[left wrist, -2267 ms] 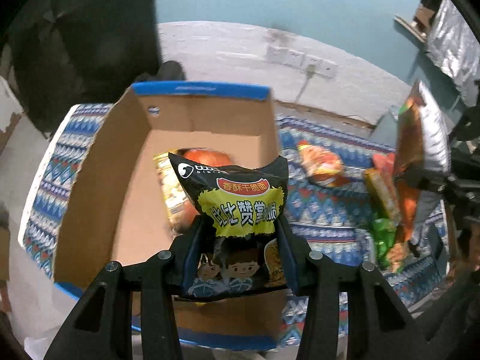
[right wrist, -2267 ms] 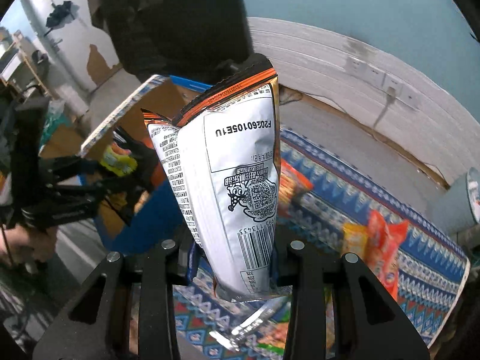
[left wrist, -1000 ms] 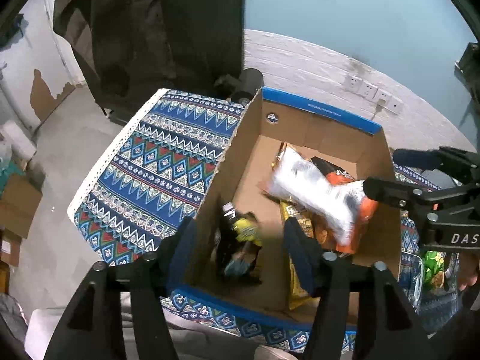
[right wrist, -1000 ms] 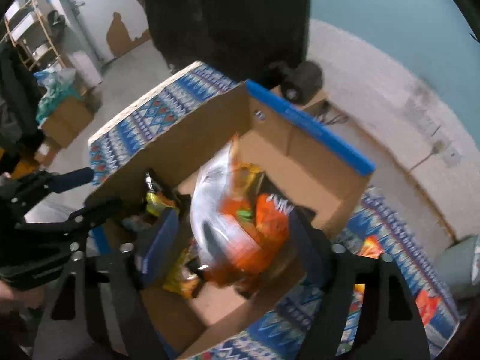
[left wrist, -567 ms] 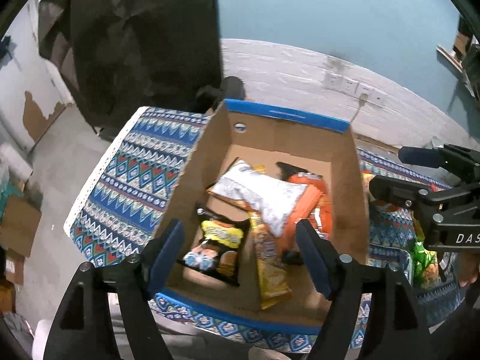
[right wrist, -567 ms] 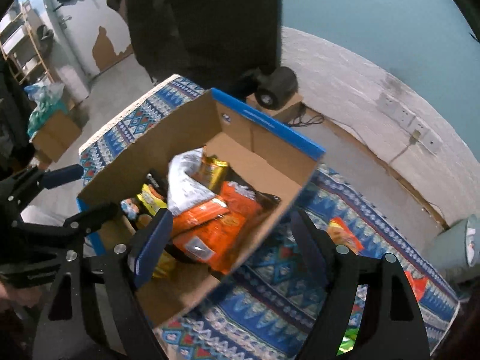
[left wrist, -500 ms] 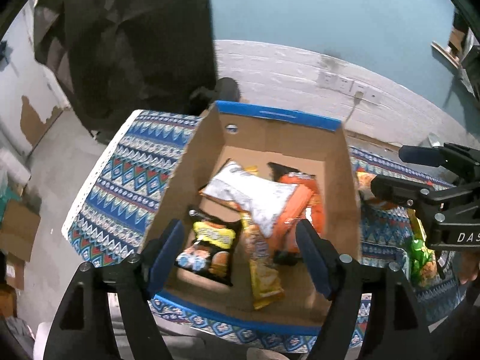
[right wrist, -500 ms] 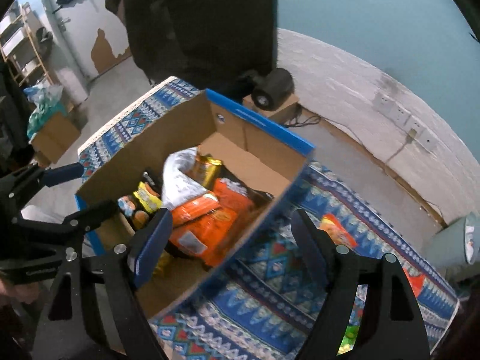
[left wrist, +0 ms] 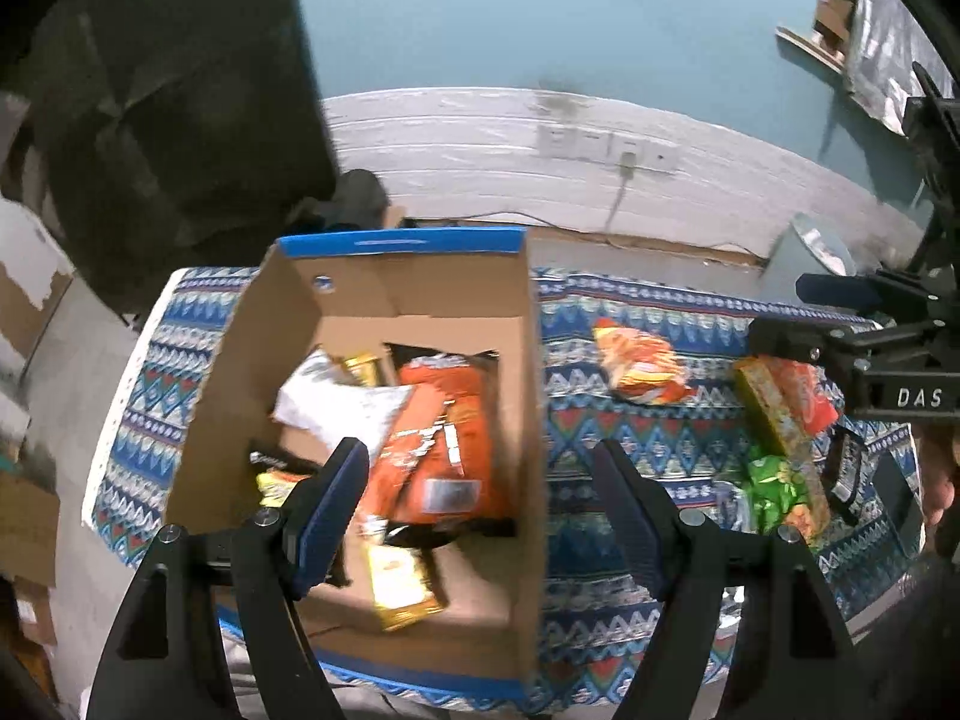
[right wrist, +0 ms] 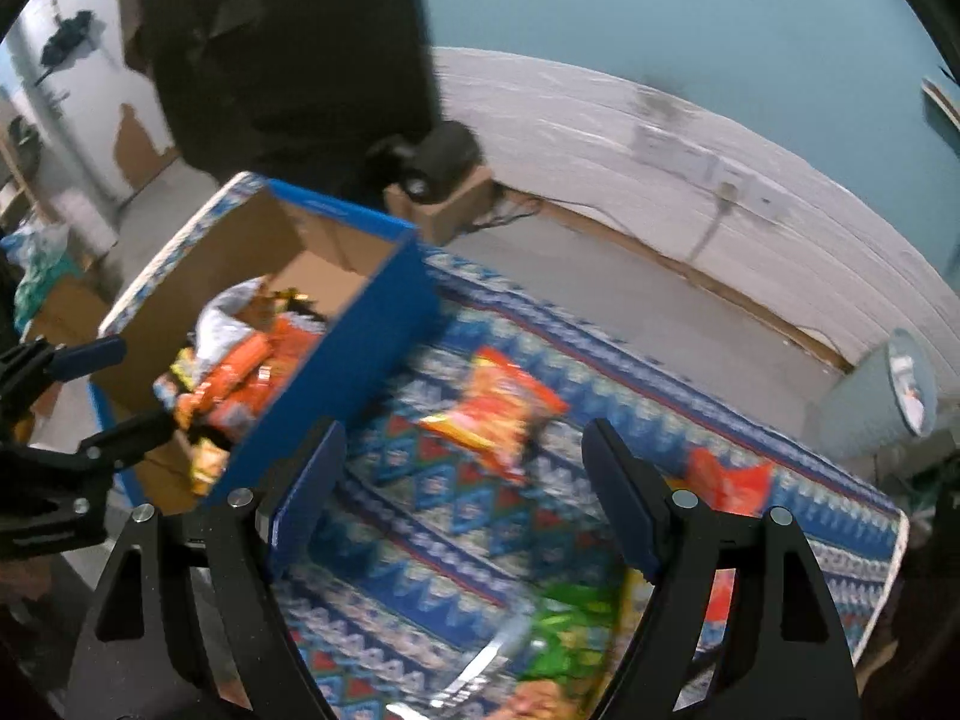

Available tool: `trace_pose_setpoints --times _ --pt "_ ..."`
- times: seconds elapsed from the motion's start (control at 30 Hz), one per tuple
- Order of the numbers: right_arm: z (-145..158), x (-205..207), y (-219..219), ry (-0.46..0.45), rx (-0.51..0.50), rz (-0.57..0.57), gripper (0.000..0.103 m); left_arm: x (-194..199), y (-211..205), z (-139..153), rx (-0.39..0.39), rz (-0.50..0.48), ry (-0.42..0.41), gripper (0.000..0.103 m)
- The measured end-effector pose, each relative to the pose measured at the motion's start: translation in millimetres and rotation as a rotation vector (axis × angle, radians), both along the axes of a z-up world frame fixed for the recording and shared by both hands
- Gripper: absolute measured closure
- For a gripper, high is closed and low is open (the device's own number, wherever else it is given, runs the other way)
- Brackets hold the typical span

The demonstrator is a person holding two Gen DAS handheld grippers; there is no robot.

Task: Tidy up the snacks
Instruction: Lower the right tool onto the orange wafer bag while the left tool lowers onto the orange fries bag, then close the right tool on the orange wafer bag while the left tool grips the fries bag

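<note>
Swinging right since a second ago, both grippers now hang empty with jaws spread wide: the left gripper (left wrist: pixel 480 480) sits over the box's right wall, the right gripper (right wrist: pixel 462 468) over the cloth (right wrist: pixel 420 516). The box (left wrist: pixel 528 372) holds the dropped snacks: a yellow packet (left wrist: pixel 399 585) nearest, an orange bag (left wrist: pixel 444 450), a white bag (left wrist: pixel 336 408) behind. Further right, an orange pack (right wrist: pixel 498 411) and green pack (right wrist: pixel 564 636) lie loose on the cloth.

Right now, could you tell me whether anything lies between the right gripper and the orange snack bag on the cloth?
Nothing visible does. The right gripper is open above the patterned cloth, with the orange snack bag lying just ahead, beside the cardboard box.
</note>
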State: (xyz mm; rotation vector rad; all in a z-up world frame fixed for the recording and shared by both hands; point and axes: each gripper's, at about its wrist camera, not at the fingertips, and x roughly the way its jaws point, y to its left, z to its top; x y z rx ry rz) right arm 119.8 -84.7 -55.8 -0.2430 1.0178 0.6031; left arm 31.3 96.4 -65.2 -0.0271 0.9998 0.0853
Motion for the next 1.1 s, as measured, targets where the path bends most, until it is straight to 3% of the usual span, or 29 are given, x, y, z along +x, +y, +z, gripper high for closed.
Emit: trace_pose_setpoints --times 0.4,0.63,0.87,1.1 --pt "-12.7 18.2 -90.2 0.013 -0.035 -0.091 0.023 33.2 -60.8 -12.8 0.008 -0.097 0.042 0.025" --pt "-37.1 35.7 -132.5 0.044 -0.065 -0.139 0.023 61.1 -87.0 -26.8 0.0 -0.133 0.075 0.025" --pt "-64.3 51.6 -160.2 0.105 -0.054 -0.192 0.023 91.8 -98.7 -46.4 -0.021 -0.125 0.116 0.022" --pt "-91.3 63.6 -169.1 0.159 -0.055 -0.201 0.023 120.3 -99.6 -73.4 -0.097 -0.089 0.172 0.022"
